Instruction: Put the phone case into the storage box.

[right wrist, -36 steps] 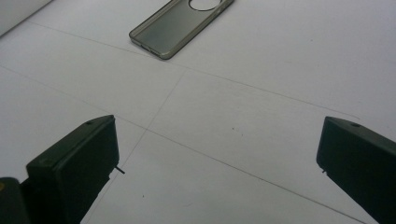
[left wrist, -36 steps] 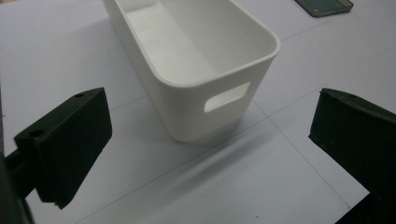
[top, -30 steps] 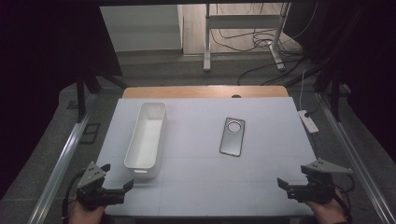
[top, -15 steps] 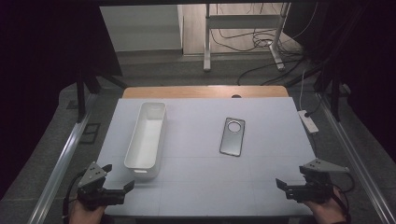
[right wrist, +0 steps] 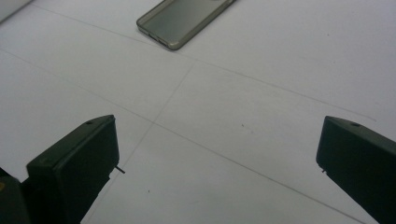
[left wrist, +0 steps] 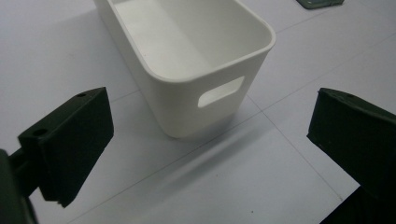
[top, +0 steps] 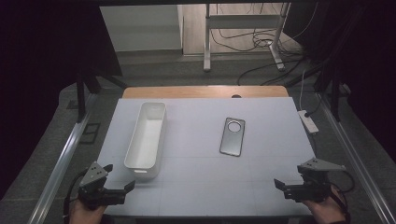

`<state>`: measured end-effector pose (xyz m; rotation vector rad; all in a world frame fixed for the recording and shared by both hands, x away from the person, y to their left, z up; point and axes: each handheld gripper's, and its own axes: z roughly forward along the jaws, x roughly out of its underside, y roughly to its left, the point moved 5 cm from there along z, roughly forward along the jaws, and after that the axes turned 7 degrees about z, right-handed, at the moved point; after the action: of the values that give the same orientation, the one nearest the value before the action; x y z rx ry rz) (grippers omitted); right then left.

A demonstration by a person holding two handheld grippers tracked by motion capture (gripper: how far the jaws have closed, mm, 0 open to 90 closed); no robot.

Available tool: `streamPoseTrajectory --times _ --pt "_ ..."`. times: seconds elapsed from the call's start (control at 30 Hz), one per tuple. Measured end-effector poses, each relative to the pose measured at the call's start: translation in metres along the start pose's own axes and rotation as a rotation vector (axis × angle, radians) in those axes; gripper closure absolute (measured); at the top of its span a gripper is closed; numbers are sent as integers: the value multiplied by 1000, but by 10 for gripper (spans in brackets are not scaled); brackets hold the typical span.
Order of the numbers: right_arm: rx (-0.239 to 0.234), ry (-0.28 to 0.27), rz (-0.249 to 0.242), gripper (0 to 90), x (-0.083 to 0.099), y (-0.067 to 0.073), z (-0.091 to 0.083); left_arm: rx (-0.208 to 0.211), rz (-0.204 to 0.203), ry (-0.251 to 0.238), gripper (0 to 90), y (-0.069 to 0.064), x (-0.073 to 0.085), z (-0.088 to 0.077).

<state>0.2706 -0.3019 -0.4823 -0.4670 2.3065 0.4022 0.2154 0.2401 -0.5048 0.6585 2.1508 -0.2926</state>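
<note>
- White plastic oblong bin [left wrist: 187,60], far end cropped, sits ahead of the spread-jawed, empty left gripper [left wrist: 210,154].
- Grey translucent phone case [right wrist: 184,18], top cropped, lies ahead of the spread, empty right gripper [right wrist: 217,163]; its round cutout appears from above [top: 232,136].

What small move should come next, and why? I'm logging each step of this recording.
Probably ease the right hand-held gripper forward toward the phone case. Its jaws stand wide open with nothing between them, and the case lies flat on the table ahead of it, apart from the white bin. The left hand-held gripper, also open, waits at the bin's near end.
</note>
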Motion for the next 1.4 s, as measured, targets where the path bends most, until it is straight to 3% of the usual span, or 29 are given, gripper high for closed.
streamPoseTrajectory --times 0.27,0.43,0.93,1.4 --pt "-11 10 -26 0 -2 4 5 5 3 0 11 0 0 0" --pt "-13 17 -40 0 -4 6 7 -1 27 12 12 -2 0 1" --pt "-30 35 -81 0 -11 10 15 29 12 -30 15 -1 0 -2" --pt "-58 41 -101 0 -24 14 26 32 24 -24 16 -2 0 -1"
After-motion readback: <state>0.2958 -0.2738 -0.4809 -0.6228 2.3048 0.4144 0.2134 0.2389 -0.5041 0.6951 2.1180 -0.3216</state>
